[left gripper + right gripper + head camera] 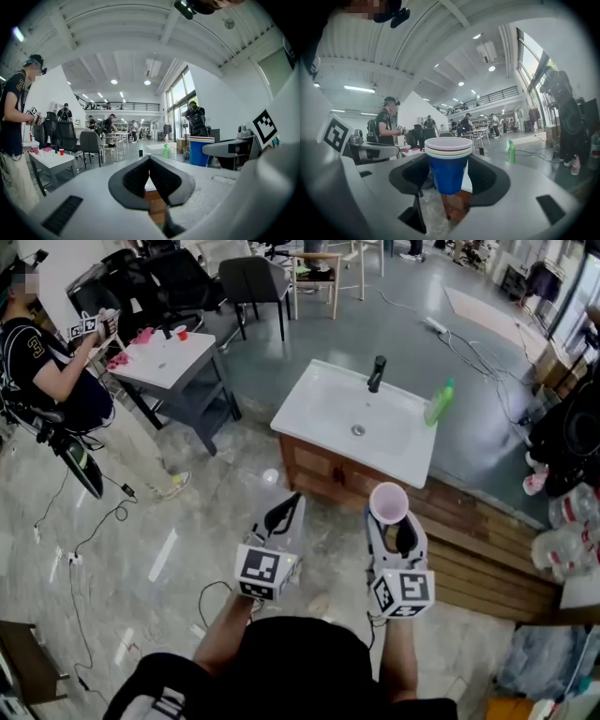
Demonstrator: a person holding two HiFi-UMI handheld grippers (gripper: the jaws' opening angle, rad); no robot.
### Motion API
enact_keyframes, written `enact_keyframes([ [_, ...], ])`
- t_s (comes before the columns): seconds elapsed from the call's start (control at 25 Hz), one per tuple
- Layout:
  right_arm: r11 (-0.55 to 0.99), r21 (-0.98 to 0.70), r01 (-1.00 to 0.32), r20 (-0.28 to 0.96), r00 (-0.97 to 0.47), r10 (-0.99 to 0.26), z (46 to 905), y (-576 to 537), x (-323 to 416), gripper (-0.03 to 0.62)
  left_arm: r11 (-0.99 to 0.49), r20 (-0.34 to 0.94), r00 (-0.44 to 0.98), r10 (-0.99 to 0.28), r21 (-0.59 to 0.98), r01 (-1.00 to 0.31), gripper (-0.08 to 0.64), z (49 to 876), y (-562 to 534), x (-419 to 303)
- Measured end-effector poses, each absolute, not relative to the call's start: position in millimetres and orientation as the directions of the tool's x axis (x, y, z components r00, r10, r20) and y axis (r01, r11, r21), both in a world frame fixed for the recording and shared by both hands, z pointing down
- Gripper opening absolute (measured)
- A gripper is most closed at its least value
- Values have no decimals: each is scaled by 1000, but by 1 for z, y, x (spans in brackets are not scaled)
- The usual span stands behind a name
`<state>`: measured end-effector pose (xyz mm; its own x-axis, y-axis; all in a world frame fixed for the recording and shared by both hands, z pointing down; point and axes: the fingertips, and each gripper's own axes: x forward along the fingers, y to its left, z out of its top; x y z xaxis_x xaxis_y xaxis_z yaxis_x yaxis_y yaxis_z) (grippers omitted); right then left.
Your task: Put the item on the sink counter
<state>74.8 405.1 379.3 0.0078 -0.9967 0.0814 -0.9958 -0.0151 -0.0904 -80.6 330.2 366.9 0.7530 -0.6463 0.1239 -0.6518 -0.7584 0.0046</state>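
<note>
Holding cups (448,164) upright, well short of sink counter (309,407) | right gripper (392,521) clamped on cups, level so stack sits steady | left gripper (287,510) closed, empty, idle

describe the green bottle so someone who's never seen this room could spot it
Find the white sink counter on its wooden cabinet in the middle of the floor. At its right edge, right of the black tap, stands the green bottle. It is the only loose, green thing on the counter.
</note>
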Motion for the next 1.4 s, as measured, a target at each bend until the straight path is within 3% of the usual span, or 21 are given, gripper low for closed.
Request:
enact_keyframes([
  [1.4,65,-106,-992,92,-74,-993,369,213,74,258,-717,140,712,-688,20,-697,3,353,148,-80],
])
